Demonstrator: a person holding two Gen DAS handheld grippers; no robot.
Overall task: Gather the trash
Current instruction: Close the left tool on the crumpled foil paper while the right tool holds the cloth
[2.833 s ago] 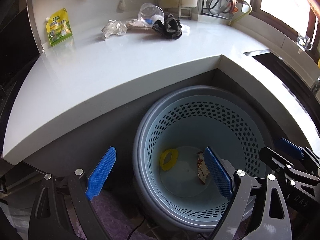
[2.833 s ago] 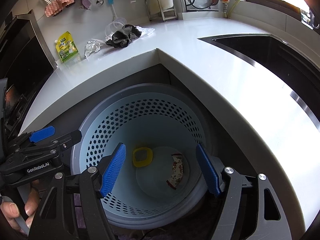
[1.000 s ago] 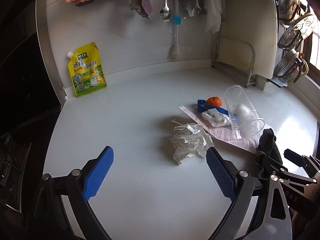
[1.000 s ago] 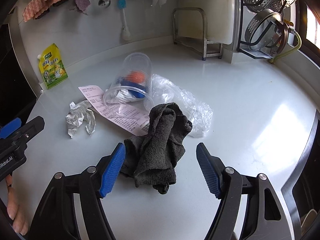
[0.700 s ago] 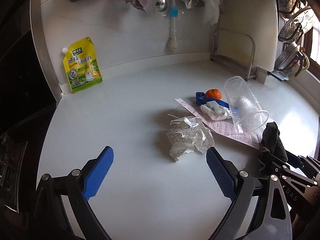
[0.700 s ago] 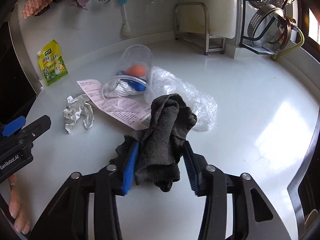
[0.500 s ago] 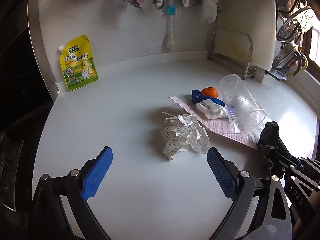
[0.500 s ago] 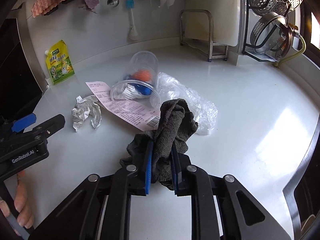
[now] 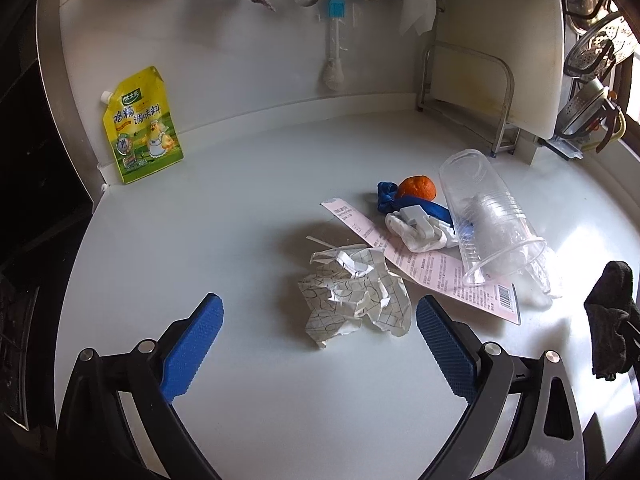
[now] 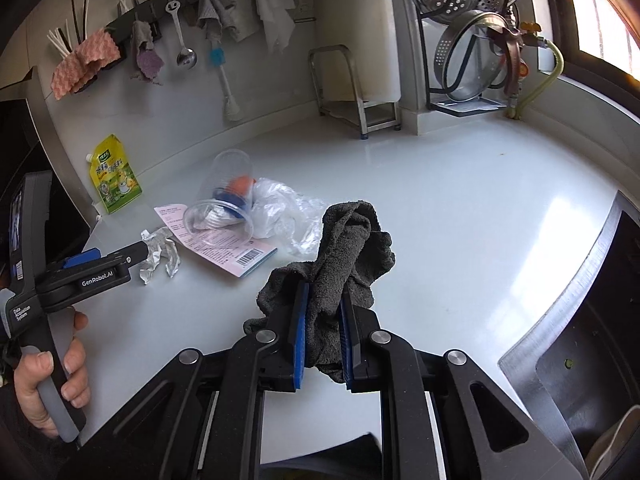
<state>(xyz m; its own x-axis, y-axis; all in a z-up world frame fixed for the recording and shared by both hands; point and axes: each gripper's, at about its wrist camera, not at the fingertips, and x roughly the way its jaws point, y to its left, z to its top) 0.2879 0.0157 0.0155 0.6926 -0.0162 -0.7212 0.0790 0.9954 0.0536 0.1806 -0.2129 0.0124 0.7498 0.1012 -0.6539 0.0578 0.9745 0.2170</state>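
**Dark cloth clamped and lifted; crumpled paper lined up next**

Since a second ago the right gripper point(image 10: 323, 334) has gone from jaws spread on either side of the dark grey cloth point(image 10: 344, 256) to jaws pinched narrow on it, and the cloth now hangs bunched between the blue pads, low in the centre of the right wrist view. In the left wrist view the same cloth point(image 9: 610, 316) dangles at the far right edge, apparently clear of the bench point(image 9: 248, 240). That reads as one piece of trash secured and ready to be carried off to a bin; no bin shows in either current view.

Just beyond the cloth, toward the middle left of the right wrist view, the rest of the litter lies in a loose heap: a crinkled clear plastic bag point(image 10: 288, 208), a clear plastic cup point(image 9: 490, 216) on its side, a pink printed receipt point(image 9: 436, 270) partly under the cup, a small orange fruit point(image 9: 418, 188) touching a blue scrap point(image 9: 408, 202), and something white with a grey clip point(image 9: 416, 228).

Nearest the left gripper point(image 9: 316, 344) is a crumpled sheet of printed paper point(image 9: 356, 296). Its jaws stand wide and hold nothing, with the paper just ahead, closer to the right-hand pad. It looks like the next pick.

Further out, a yellow seasoning pouch point(image 9: 142, 124) leans against the wall in the upper left of the left wrist view.
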